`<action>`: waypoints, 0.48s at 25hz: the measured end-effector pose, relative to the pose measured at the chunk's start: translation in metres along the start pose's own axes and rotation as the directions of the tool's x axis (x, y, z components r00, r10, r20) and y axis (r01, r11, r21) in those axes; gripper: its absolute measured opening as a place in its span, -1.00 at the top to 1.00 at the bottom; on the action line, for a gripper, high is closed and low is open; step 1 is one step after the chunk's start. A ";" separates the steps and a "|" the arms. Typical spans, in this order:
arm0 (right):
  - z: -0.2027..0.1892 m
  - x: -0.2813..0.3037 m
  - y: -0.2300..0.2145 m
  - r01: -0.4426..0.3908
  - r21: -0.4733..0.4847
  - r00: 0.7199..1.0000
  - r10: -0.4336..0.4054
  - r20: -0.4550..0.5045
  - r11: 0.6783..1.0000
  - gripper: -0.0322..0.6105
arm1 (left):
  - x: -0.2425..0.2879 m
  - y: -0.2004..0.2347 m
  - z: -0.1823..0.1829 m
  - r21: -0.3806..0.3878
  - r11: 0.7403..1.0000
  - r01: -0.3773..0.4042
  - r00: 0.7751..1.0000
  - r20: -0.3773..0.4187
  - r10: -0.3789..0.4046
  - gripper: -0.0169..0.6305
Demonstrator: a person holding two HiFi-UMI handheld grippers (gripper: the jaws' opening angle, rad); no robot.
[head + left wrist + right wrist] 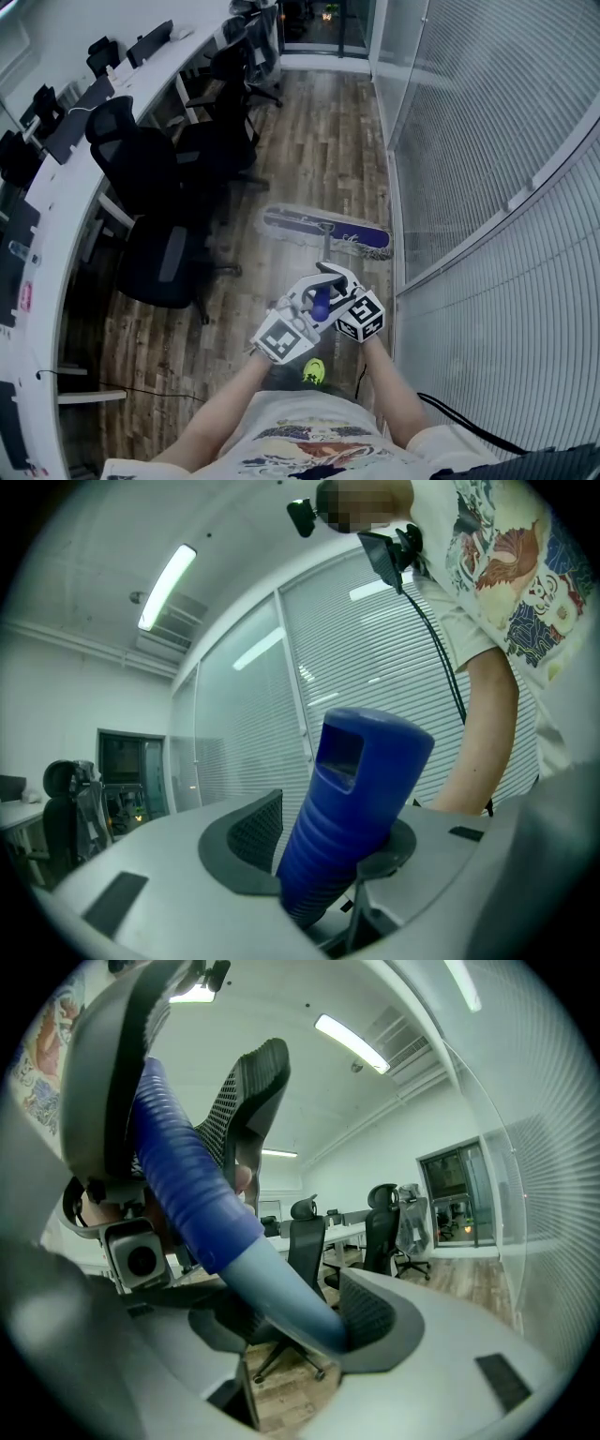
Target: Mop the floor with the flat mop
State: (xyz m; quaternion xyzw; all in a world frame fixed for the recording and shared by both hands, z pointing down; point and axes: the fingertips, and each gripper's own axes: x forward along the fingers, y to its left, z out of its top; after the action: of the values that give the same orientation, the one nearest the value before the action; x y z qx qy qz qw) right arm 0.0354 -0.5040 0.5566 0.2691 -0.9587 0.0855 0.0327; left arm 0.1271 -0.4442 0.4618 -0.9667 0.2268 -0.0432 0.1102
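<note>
The flat mop's purple and white head [328, 232] lies flat on the wood floor [323, 141], close to the glass wall. Its thin pole [327, 251] runs back to a blue ribbed grip [321, 304] at my hands. My left gripper [309, 312] is shut on that blue grip [356, 789], with the jaws [323, 850] pressed on either side near the handle's top end. My right gripper [336, 283] holds further down. In the right gripper view its jaws [291, 1321] close on the pale pole [272, 1283], just below the blue grip [183, 1176].
Black office chairs [155, 178] stand along a long curved white desk [66, 178] on the left. A glass wall with blinds [487, 141] runs along the right. A dark cable [141, 389] lies on the floor at lower left. A yellow-green shoe [313, 371] shows under the grippers.
</note>
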 end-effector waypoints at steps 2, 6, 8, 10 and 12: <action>0.001 0.005 -0.007 0.000 0.001 1.000 0.000 0.003 1.000 0.20 | 0.003 0.008 -0.001 -0.011 1.000 -0.007 1.000 0.006 0.007 0.51; 0.001 0.022 -0.034 0.018 0.001 1.000 -0.018 0.012 1.000 0.20 | 0.010 0.039 0.000 -0.007 1.000 -0.018 1.000 0.017 0.018 0.51; 0.006 0.035 -0.045 0.015 -0.003 1.000 -0.015 0.009 1.000 0.20 | 0.013 0.058 -0.002 -0.001 1.000 -0.022 1.000 0.014 0.022 0.51; 0.009 0.050 -0.057 0.012 -0.010 1.000 -0.012 -0.001 1.000 0.20 | 0.014 0.076 -0.008 -0.012 1.000 -0.026 1.000 0.015 0.027 0.51; 0.009 0.065 -0.068 0.011 -0.014 1.000 -0.012 -0.016 1.000 0.20 | 0.016 0.093 -0.016 -0.028 0.999 -0.024 1.000 0.016 0.025 0.51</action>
State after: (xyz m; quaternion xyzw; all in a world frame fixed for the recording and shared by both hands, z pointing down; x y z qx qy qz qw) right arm 0.0152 -0.5965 0.5647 0.2736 -0.9575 0.0810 0.0428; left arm 0.0994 -0.5360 0.4560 -0.9656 0.2384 -0.0310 0.0988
